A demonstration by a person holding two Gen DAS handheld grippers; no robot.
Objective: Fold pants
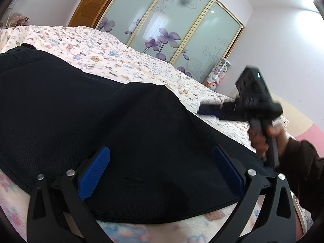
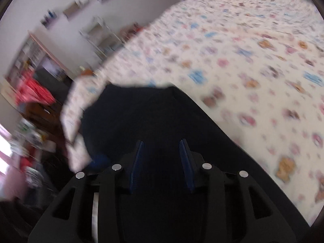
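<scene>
No legible text or labels anywhere.

Bright, even daylight in both views, no hard shadows. Strong fisheye bend w/ dark vignette at corners. Left wrist view mostly sharp; motion blur only on right gripper point(image 1: 208, 109) and hand point(image 1: 263, 139). Ceiling-light glare spots on glass wardrobe doors point(image 1: 172, 20). Right wrist view smeared throughout (bedspread point(image 2: 243, 60) print streaked, shelves point(image 2: 40, 60) unreadable). Black pants point(image 1: 81, 111) nearly featureless, faint weave visible.
</scene>
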